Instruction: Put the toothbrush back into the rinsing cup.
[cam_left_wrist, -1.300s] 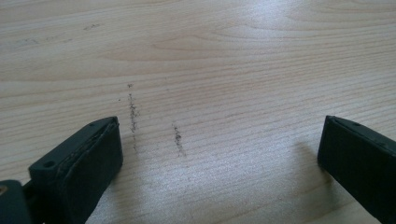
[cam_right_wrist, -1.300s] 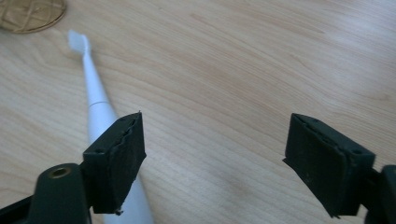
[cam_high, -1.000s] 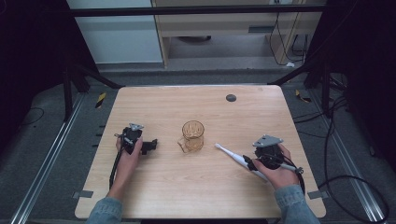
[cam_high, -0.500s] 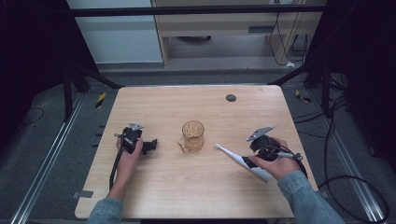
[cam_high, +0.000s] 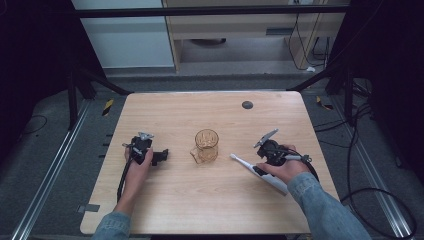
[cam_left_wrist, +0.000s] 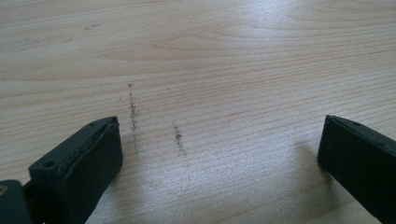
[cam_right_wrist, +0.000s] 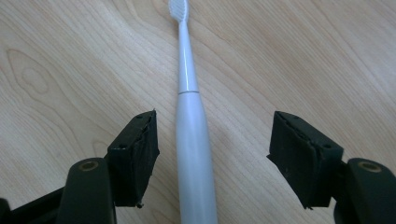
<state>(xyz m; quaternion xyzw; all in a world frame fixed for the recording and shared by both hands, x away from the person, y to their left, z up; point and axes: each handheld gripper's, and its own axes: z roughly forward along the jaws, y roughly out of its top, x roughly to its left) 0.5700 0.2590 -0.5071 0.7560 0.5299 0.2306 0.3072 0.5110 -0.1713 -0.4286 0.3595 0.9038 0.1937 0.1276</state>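
Observation:
A white electric toothbrush (cam_high: 252, 170) (cam_right_wrist: 192, 135) lies flat on the wooden table (cam_high: 200, 200), its bristle head pointing toward an amber glass cup (cam_high: 206, 145) at the table's middle. My right gripper (cam_high: 260, 162) (cam_right_wrist: 212, 158) is open and straddles the toothbrush handle, one jaw on each side, neither touching it. My left gripper (cam_high: 161, 156) (cam_left_wrist: 219, 154) rests open on bare wood left of the cup, with nothing between its jaws.
A small dark round disc (cam_high: 247, 104) sits near the table's far right edge. Cables trail from both grippers. Dark floor and metal frame bars surround the table. Faint dark scuff marks (cam_left_wrist: 133, 112) streak the wood ahead of the left gripper.
The right hand has tilted and moved left over the toothbrush handle, so its open jaws now flank it. The left gripper and the cup have stayed still.

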